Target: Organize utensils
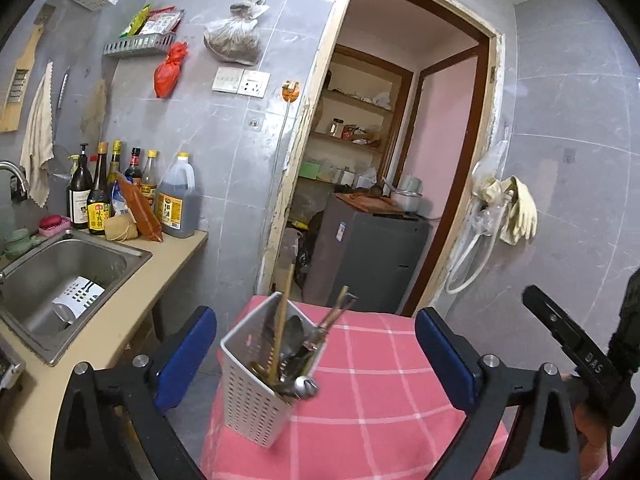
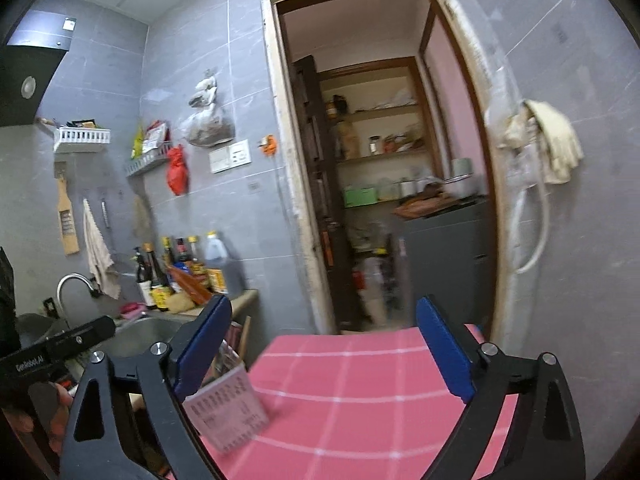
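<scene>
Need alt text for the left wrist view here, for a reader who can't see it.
A white perforated utensil holder with spoons and chopsticks stands on a pink checked cloth, between the open jaws of the left gripper. To the left are a steel sink and sauce bottles; ahead, a doorway.

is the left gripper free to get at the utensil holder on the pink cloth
Probably yes: the left gripper is open with the white utensil holder standing right between its blue fingers, and nothing blocks the way.

A small home kitchen: grey tiled walls, a steel sink (image 1: 76,276) set in the counter (image 1: 176,252), sauce bottles (image 1: 100,192) at its back edge, wall racks (image 1: 138,44), pantry shelves (image 1: 352,140) through the doorway.
</scene>
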The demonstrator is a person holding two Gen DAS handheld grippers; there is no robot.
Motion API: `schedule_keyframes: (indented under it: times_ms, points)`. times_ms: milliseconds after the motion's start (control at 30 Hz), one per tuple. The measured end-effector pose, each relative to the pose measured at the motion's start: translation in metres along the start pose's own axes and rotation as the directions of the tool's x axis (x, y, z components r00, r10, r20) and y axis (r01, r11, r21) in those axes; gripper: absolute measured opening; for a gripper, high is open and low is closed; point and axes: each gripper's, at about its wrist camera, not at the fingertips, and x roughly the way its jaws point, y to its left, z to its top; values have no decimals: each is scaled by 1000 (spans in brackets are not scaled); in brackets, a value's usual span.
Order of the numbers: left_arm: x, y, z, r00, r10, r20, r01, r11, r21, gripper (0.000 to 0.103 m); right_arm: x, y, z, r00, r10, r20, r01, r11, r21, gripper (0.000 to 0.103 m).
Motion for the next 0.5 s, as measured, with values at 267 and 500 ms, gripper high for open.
schedule_keyframes:
  times_ms: [267,500]
  points:
    - [-39,-24,-13,1000,9,-1,-9,995,101,102,-61,-3,4,998,-64,-19,63,997,-39,101]
    - [-67,-24,-38,999,8,-41,-3,993,118,102,-101,0,-19,992,-108,-60,106,993,-43,102]
